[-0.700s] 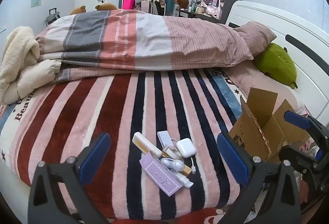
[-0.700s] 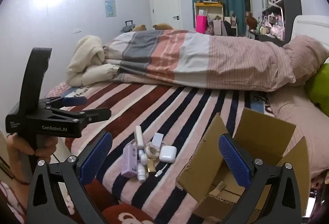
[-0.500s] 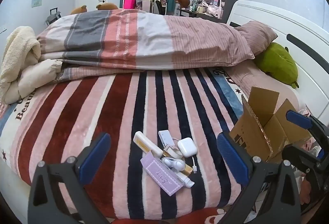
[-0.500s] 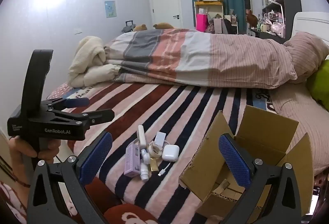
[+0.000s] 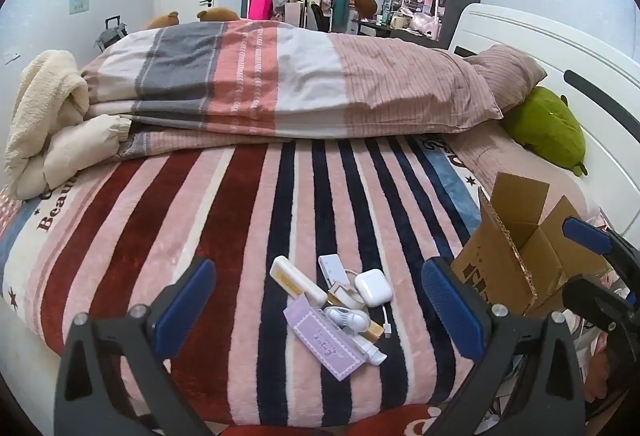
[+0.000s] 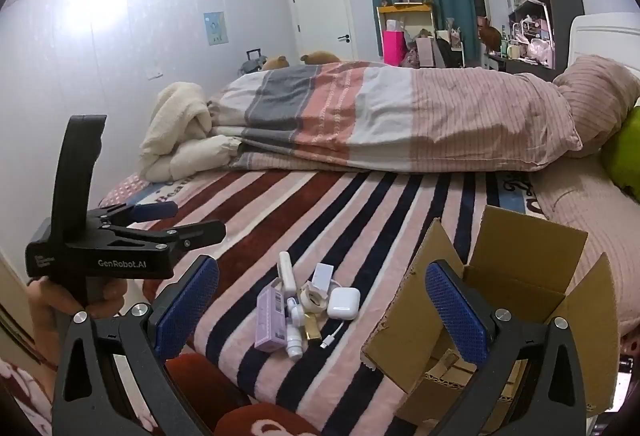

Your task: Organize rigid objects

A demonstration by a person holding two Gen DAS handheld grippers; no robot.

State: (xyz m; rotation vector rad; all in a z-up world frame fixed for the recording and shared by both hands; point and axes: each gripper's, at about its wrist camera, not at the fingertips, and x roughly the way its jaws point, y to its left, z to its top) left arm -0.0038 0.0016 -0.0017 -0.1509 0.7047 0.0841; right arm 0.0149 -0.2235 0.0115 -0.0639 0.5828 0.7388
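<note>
A small pile of objects lies on the striped blanket near the bed's front edge: a white earbud case (image 5: 373, 286) (image 6: 343, 302), a purple box (image 5: 325, 337) (image 6: 269, 317), a cream bar-shaped case (image 5: 297, 281) (image 6: 286, 271), a white charger (image 5: 331, 265) (image 6: 322, 274), a small white tube and a cable. An open cardboard box (image 5: 520, 256) (image 6: 500, 296) stands to their right. My left gripper (image 5: 318, 310) is open and empty, held just before the pile. My right gripper (image 6: 320, 310) is open and empty, near the box. Each shows in the other's view.
A folded striped duvet (image 5: 280, 88) lies across the back of the bed. A cream blanket (image 5: 44, 124) is heaped at the left. A green plush (image 5: 548, 128) sits by the white headboard. Shelves and a desk stand behind.
Both grippers have drifted slightly, so the pile and the box shifted a little in view. Both stay open and nothing was picked up.
</note>
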